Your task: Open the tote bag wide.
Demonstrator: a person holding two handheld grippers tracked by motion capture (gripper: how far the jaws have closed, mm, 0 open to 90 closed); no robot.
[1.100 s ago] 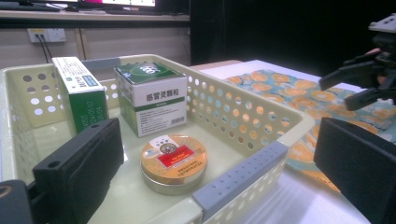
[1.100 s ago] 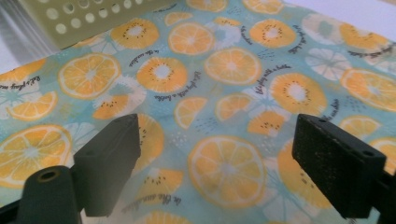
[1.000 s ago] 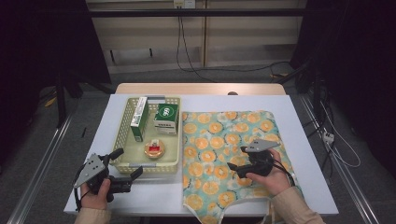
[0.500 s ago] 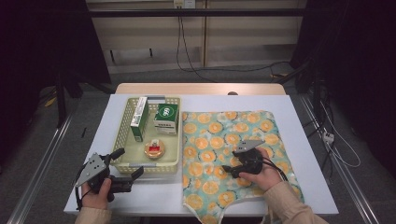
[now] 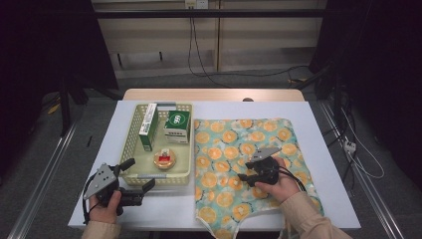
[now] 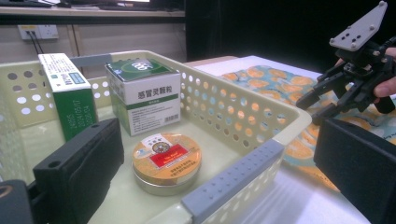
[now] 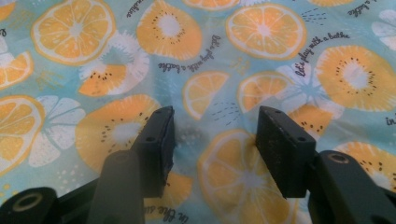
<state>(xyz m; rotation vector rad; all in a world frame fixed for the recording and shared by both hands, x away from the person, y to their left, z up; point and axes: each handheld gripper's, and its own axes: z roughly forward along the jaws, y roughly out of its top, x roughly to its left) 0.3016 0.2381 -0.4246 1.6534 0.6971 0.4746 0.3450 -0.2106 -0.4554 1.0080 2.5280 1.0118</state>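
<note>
The orange-print cloth (image 5: 249,164) lies flat on the white counter (image 5: 323,149), at 3 o'clock from the basket (image 5: 130,149). The right gripper (image 7: 212,135) sits down on the cloth; its fingers have just been closing, half apart, with fabric between them but not clamped. The left gripper (image 5: 135,175), fingers released, holds nothing at the basket's 7 o'clock corner.

Left gripper (image 5: 133,175) held low in left hand (image 5: 105,206), 2 jaws spread wide, pointing forward-right. Right gripper (image 5: 247,175) in right hand (image 5: 278,185), angled down-left; jaws half apart, just been closing, nothing pinched yet.
</note>
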